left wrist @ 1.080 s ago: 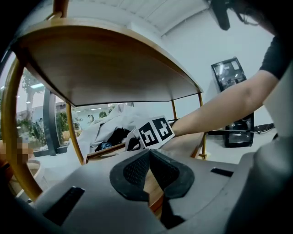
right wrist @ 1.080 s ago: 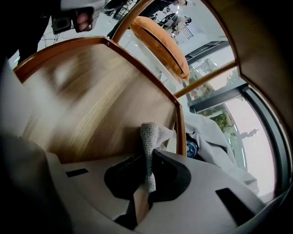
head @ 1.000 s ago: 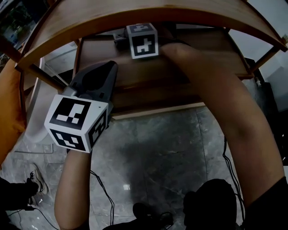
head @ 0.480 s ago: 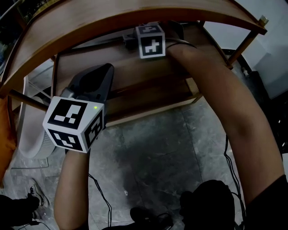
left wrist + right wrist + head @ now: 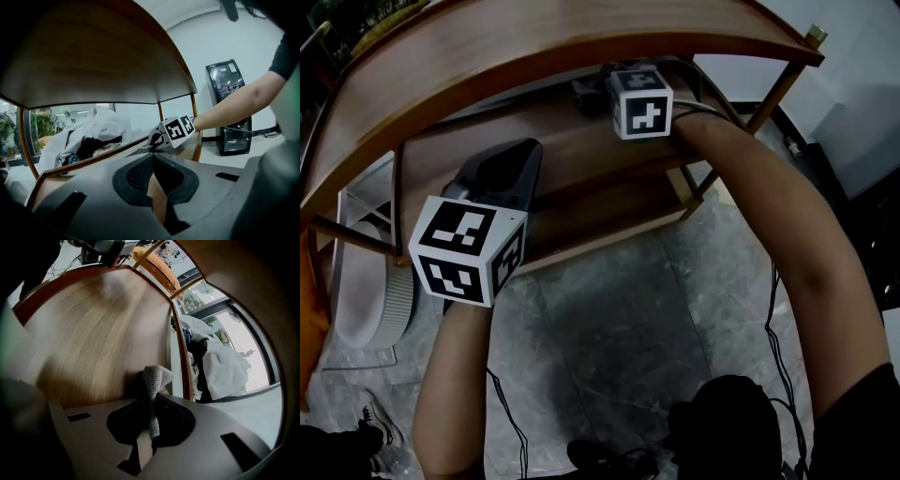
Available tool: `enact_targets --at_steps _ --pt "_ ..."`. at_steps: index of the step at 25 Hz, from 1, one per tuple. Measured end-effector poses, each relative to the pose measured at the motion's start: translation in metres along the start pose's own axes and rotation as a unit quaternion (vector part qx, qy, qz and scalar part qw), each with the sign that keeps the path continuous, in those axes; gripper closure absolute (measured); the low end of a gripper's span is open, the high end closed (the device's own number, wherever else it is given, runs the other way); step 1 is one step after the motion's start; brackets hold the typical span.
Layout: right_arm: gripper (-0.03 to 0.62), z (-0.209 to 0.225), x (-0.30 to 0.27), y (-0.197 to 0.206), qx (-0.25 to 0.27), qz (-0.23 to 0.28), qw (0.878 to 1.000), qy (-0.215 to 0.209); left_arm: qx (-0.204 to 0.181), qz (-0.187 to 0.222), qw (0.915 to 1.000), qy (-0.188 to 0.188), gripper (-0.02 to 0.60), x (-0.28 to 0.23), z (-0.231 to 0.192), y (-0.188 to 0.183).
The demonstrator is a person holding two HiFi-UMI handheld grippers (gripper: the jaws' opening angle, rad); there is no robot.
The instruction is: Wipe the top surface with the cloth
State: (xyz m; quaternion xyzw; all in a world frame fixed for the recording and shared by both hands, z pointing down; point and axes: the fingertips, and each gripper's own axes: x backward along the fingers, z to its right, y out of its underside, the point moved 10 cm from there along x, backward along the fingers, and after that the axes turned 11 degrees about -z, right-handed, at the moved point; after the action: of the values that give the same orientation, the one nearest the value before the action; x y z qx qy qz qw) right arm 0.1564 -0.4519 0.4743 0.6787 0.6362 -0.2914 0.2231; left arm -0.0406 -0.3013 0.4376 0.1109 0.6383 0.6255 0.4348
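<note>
Head view: a person leans over a two-level wooden stand, its curved top surface (image 5: 534, 42) arching across the frame above a lower shelf (image 5: 581, 159). The left gripper (image 5: 520, 155) hangs at the shelf's near edge, marker cube toward the camera. The right gripper (image 5: 589, 92) reaches in under the top surface, over the far part of the shelf, with the forearm stretched behind it. Grey stone floor (image 5: 628, 309) lies below, with cables trailing across it.

Left gripper view: the left gripper's jaws are pressed together with nothing between them. The underside of the top surface fills the upper frame. Across the shelf sits the right gripper, low against the wood. Beyond the stand lie a heap of pale clothing (image 5: 93, 129) and a dark glass-fronted cabinet (image 5: 229, 105) against the wall.

Right gripper view: the right gripper's jaws are clamped on a grey knitted cloth (image 5: 153, 378), whose folded end pokes out past their tips and rests against the wooden shelf, close to its raised rim. The cloth is on the lower shelf, beneath the top surface.
</note>
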Motion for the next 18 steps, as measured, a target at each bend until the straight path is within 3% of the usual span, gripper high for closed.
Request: enact_targets --at_steps 6,18 --pt "0.562 -0.004 0.007 0.042 -0.013 -0.034 0.999 -0.005 -0.004 0.007 1.0000 0.005 0.571 -0.003 0.000 -0.009" --pt "0.562 -0.012 0.025 0.103 0.021 -0.146 0.989 0.009 -0.008 0.025 0.9996 0.007 0.571 0.005 0.001 -0.012"
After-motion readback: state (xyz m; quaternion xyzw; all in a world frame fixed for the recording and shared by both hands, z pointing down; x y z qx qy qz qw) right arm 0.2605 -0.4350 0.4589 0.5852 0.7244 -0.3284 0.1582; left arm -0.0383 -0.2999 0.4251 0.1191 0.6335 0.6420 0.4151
